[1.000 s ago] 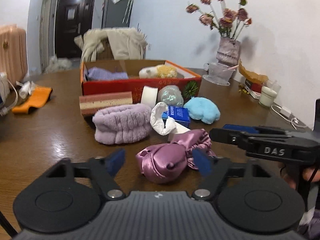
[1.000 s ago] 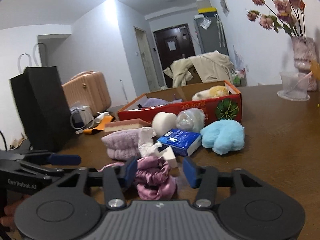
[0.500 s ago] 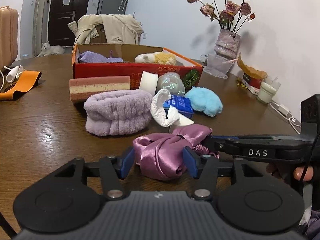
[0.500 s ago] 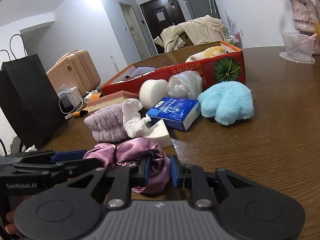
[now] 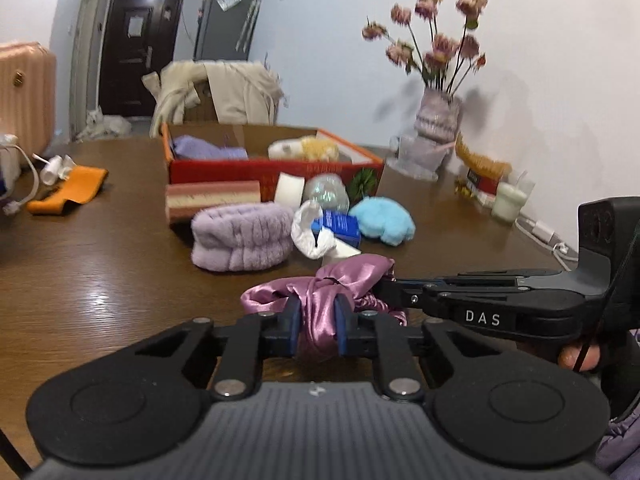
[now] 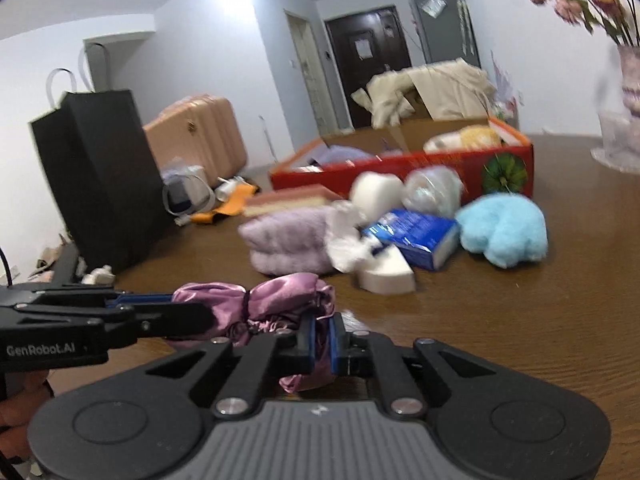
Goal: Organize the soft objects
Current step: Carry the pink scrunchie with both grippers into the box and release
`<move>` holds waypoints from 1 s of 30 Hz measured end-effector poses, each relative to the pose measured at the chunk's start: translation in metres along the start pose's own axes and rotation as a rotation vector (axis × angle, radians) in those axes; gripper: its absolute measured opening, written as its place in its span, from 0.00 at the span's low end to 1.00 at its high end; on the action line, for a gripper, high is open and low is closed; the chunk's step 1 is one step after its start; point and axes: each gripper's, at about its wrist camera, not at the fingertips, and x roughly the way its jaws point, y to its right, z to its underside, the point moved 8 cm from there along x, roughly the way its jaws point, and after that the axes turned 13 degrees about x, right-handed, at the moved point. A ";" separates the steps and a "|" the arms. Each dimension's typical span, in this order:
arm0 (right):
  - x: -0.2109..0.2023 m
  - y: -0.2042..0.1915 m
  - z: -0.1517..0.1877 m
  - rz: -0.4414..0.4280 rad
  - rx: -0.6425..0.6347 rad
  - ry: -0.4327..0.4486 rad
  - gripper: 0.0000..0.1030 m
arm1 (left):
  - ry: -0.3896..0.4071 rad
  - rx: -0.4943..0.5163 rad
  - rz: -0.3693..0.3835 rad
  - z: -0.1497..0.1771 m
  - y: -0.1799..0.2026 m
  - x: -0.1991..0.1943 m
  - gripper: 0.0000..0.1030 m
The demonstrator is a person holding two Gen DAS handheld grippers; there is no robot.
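Low in the centre of both views, the pink satin scrunchie sits above the wooden bench, pinched by the left gripper and the right gripper, both clamped tight on its fabric.

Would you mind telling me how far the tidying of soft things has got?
Done: a lilac cloth and yellow plush lie in the red cardboard box. In hand: both grippers, left and right, pinch the pink satin scrunchie. Left: purple fluffy headband, blue plush.
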 end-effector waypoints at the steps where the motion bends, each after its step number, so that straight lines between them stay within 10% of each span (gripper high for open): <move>1: -0.005 -0.006 -0.001 -0.006 -0.013 0.012 0.06 | 0.014 -0.002 -0.004 0.000 0.001 -0.007 0.17; 15: -0.009 -0.028 -0.105 -0.045 -0.104 0.140 0.06 | 0.151 0.003 0.007 -0.101 -0.037 0.005 0.16; 22: 0.094 -0.007 -0.199 -0.033 -0.098 0.024 0.06 | 0.092 -0.072 0.008 -0.155 -0.114 0.100 0.16; 28: 0.195 0.017 -0.201 0.013 -0.082 -0.137 0.06 | -0.040 -0.087 -0.056 -0.137 -0.159 0.171 0.18; 30: 0.214 0.021 -0.193 0.034 -0.098 -0.170 0.07 | -0.066 -0.089 -0.053 -0.126 -0.163 0.179 0.33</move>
